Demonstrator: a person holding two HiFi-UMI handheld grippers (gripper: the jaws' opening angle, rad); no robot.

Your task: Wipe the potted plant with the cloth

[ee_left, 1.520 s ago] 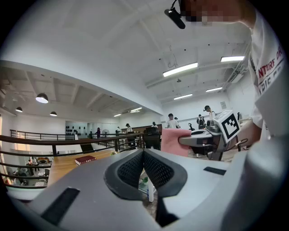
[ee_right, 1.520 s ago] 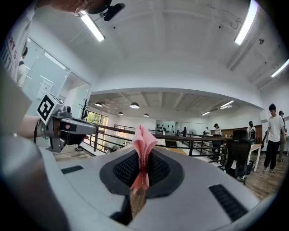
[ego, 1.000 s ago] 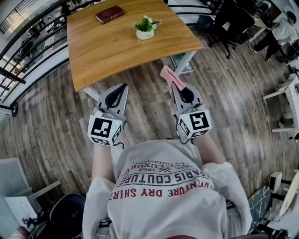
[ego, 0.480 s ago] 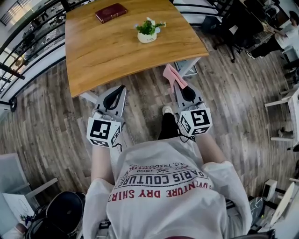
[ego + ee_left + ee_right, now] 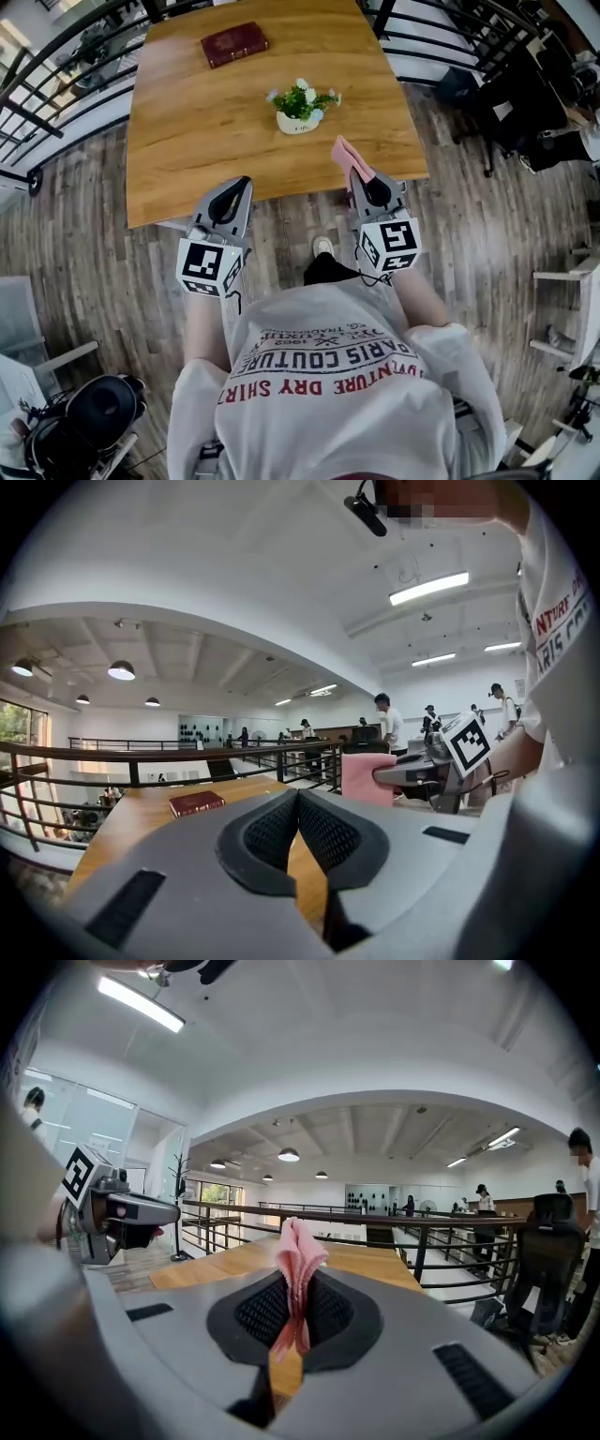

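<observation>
A smooth wooden table [image 5: 187, 141] is standing beside a black metal railing [image 5: 56, 103]; near the table's middle the potted plant [image 5: 300, 105], a small white pot of green leaves and white flowers, is sitting, and a dark red book [image 5: 234, 44] is lying toward its far edge. At the table's near edge, the person is holding both grey grippers roughly level, pointing across the tabletop. The left gripper [image 5: 242, 184] is pressing its ribbed black pads together on nothing, while the right gripper [image 5: 359, 173] is pinching a folded pink cloth [image 5: 343, 153], short of the plant.
</observation>
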